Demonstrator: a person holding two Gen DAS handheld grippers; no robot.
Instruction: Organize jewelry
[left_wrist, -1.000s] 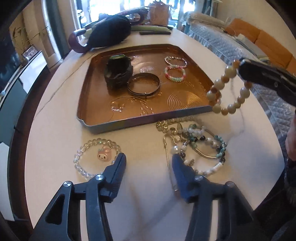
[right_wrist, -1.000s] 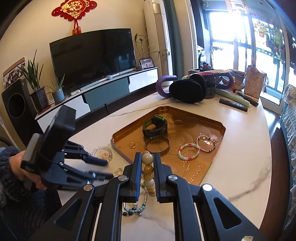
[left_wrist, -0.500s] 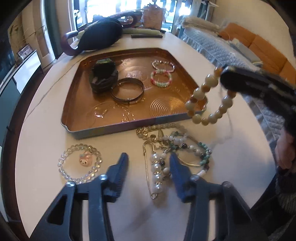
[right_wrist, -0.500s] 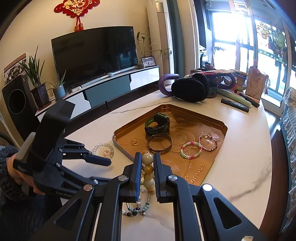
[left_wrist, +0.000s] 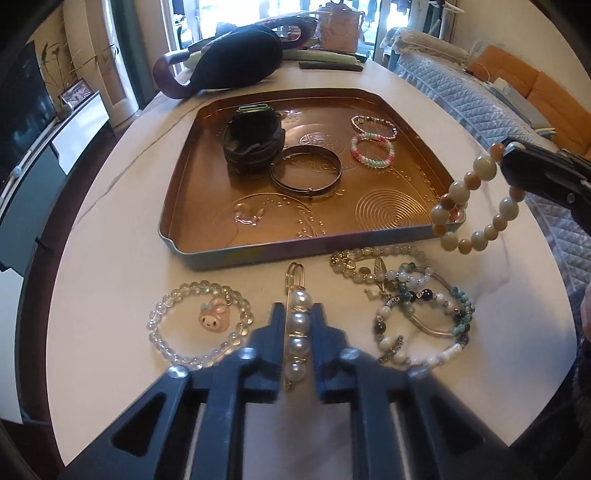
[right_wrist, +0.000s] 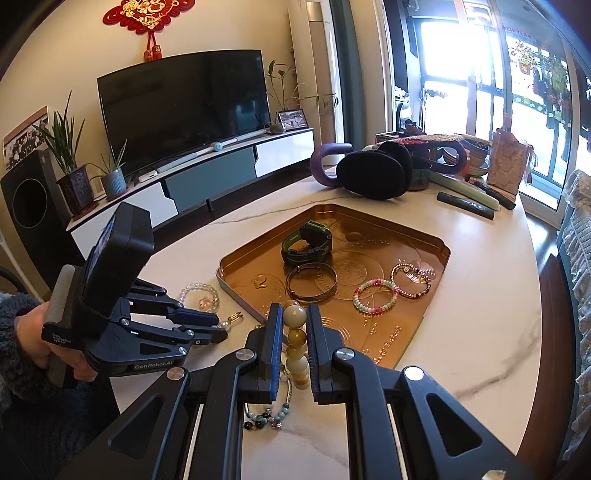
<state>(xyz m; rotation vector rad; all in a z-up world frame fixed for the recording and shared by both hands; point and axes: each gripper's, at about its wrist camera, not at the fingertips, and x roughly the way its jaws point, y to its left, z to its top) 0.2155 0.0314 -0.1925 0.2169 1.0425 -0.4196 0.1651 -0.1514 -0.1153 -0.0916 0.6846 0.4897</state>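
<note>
A copper tray (left_wrist: 177, 192) (right_wrist: 436, 306) on the white table holds a dark watch (left_wrist: 253, 142), a metal bangle (left_wrist: 306, 173) and two small bead bracelets (left_wrist: 372, 151). My left gripper (left_wrist: 297, 314) is shut on a gold pearl pin (left_wrist: 295, 332) lying on the table in front of the tray. My right gripper (right_wrist: 294, 317) is shut on a cream bead bracelet (right_wrist: 295, 336), which hangs in the air over the tray's near right corner in the left wrist view (left_wrist: 469, 206).
A clear bead bracelet with a pink charm (left_wrist: 201, 325) lies left of the pin. A tangle of mixed bracelets (left_wrist: 413, 306) lies to its right. Black earmuffs (left_wrist: 236, 61), a remote (right_wrist: 465, 205) and a bag (right_wrist: 508, 162) stand beyond the tray.
My left gripper slid right over the pearl pin and closed on it. My right gripper kept holding the cream bracelet in the air near the tray's corner.
</note>
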